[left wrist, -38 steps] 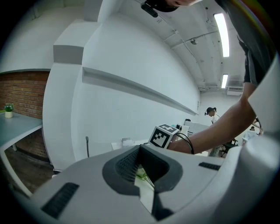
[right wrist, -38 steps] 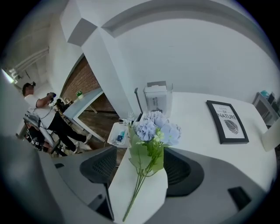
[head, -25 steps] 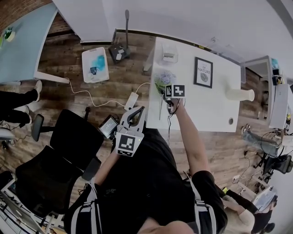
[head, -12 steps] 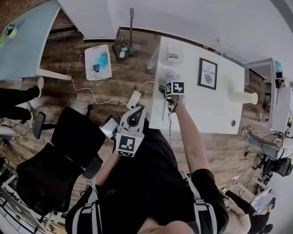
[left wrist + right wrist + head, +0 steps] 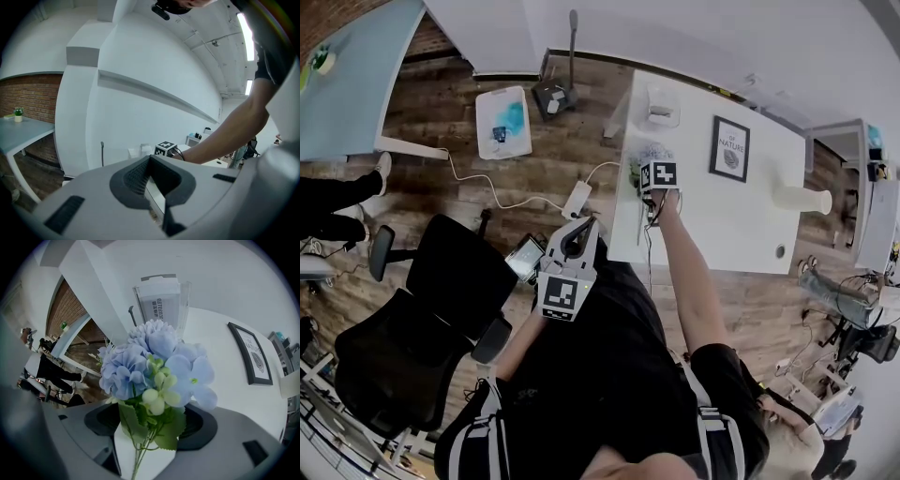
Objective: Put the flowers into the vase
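Observation:
A bunch of pale blue flowers (image 5: 154, 362) with green leaves lies near the left edge of the white table (image 5: 722, 225). In the head view the flowers (image 5: 643, 152) are just beyond my right gripper (image 5: 652, 169). In the right gripper view my right gripper (image 5: 150, 420) is open, with its jaws set wide on either side of the thin stems. The white vase (image 5: 802, 199) is at the table's far right, well away from the flowers. My left gripper (image 5: 581, 223) is held off the table beside the person's body. Its jaws (image 5: 150, 159) meet at the tips with nothing between them.
A framed print (image 5: 730, 150) lies on the table between the flowers and the vase. A clear holder with a white box (image 5: 661, 106) stands at the back left corner. A black office chair (image 5: 441, 300) and a cable with a power strip (image 5: 577, 200) are on the wooden floor to the left.
The head view has shifted a little. My right gripper stays at the flowers' stem end and my left gripper has kept its place.

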`<state>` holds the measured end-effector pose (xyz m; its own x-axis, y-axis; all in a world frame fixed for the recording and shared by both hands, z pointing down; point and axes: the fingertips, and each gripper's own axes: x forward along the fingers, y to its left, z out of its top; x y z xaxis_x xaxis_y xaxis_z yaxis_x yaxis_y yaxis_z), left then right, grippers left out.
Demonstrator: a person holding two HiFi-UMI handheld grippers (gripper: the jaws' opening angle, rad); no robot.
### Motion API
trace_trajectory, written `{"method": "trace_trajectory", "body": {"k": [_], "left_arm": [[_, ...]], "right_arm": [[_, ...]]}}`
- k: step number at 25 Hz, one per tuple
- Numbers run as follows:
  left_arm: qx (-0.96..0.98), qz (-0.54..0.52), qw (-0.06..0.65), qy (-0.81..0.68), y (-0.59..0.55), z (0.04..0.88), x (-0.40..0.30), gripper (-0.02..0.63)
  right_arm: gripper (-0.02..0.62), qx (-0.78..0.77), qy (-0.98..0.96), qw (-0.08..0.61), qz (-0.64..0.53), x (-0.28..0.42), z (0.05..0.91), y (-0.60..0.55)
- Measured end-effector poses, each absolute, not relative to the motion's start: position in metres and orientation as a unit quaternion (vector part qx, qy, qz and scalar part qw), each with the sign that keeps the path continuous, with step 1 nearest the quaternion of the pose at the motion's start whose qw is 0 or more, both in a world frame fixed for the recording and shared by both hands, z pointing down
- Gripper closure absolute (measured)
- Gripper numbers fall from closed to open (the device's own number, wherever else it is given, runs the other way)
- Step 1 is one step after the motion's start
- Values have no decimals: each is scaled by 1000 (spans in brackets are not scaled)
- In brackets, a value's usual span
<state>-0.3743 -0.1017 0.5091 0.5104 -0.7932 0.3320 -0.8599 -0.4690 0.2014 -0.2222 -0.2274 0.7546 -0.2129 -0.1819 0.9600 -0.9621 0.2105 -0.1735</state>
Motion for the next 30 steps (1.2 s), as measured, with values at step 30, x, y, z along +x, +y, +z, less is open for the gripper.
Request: {"method": "trace_trajectory", "body": {"k": [30], "left_arm": [[895, 77, 173, -404, -82, 502, -341, 595]], "right_arm": [[419, 495, -801, 73, 329, -244, 509, -159]]}}
